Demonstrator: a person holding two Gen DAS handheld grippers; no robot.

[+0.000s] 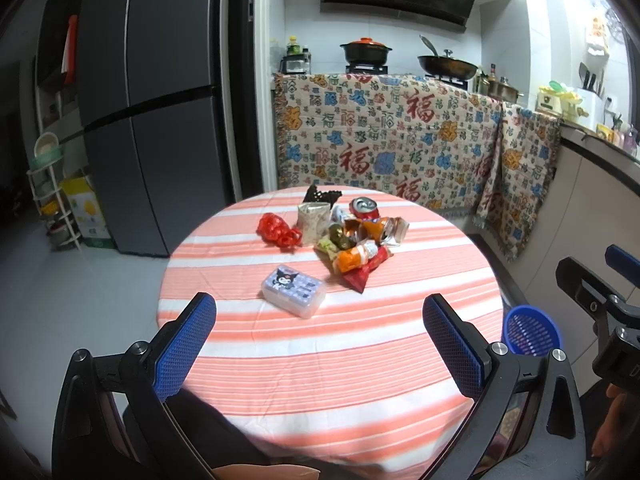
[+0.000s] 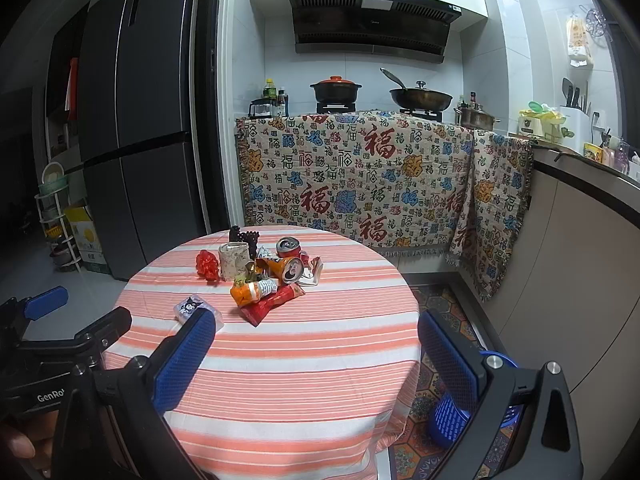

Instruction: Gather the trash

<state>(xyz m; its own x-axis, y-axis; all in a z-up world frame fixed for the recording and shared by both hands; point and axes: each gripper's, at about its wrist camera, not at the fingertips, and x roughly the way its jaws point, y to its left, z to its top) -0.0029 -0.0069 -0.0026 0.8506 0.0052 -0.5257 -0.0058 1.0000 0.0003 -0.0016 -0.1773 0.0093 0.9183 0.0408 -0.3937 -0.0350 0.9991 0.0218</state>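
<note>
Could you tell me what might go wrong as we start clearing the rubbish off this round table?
1. The pile of trash is packed tight: pulling one wrapper may roll the cans off the table.
2. The tissue pack lies near the pile and looks unopened; it could be binned by mistake.
3. The blue bin sits low beside the table edge, partly hidden behind the right tongs, so drops may miss it.

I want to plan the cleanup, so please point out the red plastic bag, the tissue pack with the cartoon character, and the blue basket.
red plastic bag [image 1: 278, 231], left wrist view, middle of the crumpled bag.
tissue pack [image 1: 293, 290], left wrist view, its printed top face.
blue basket [image 1: 532, 334], left wrist view, its inner mesh wall.
</note>
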